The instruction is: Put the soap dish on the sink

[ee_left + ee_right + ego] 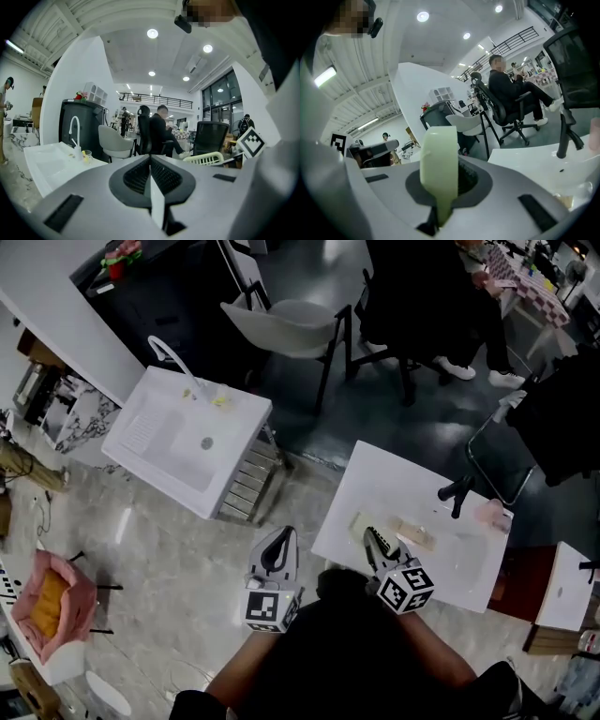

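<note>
The soap dish [439, 159] is a pale green, flat piece standing edge-on between the jaws of my right gripper [446, 176], which is shut on it. In the head view that gripper [371, 538] hovers over the left edge of a white table [375, 479], with the green dish [360, 525] at its tips. My left gripper [279, 540] hangs over the floor beside it, its jaws together with nothing in them [150, 164]. The white sink [155, 460] with a white tap [172, 354] stands off to the upper left, and shows at the left of the left gripper view [47, 166].
The white table carries a black tap [457, 493], a pink thing [490, 514] and a beige thing [413, 533]. A grey chair [286, 326] and seated people are beyond. A slatted rack [249, 478] sits by the sink. A pink basket [52, 601] stands at the far left.
</note>
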A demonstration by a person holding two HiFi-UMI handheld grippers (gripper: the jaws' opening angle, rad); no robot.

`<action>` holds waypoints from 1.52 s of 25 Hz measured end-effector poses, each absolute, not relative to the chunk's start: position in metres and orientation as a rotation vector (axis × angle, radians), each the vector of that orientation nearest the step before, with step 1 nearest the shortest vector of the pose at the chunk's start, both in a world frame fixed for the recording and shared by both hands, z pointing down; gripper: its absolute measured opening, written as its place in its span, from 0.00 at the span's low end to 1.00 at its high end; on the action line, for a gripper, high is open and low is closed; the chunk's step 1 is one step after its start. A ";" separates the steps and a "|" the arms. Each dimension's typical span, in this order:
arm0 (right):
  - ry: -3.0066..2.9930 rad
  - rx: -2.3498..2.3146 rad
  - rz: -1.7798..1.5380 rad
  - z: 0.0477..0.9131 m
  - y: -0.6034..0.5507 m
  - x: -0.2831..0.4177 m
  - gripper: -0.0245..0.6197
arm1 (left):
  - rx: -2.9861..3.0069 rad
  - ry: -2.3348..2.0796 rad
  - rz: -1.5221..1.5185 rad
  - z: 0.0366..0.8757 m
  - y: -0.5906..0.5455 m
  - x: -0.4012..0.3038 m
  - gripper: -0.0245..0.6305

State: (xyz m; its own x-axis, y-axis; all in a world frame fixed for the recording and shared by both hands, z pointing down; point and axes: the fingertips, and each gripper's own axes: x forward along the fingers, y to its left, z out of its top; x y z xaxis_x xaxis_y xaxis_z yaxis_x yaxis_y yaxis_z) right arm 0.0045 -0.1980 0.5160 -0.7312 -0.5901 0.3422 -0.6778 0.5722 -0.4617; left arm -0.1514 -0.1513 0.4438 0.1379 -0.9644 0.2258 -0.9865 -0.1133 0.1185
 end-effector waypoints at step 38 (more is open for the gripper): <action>-2.346 1.007 1.291 0.624 -0.357 0.001 0.05 | 2.321 -1.452 0.273 0.521 -0.340 -0.107 0.06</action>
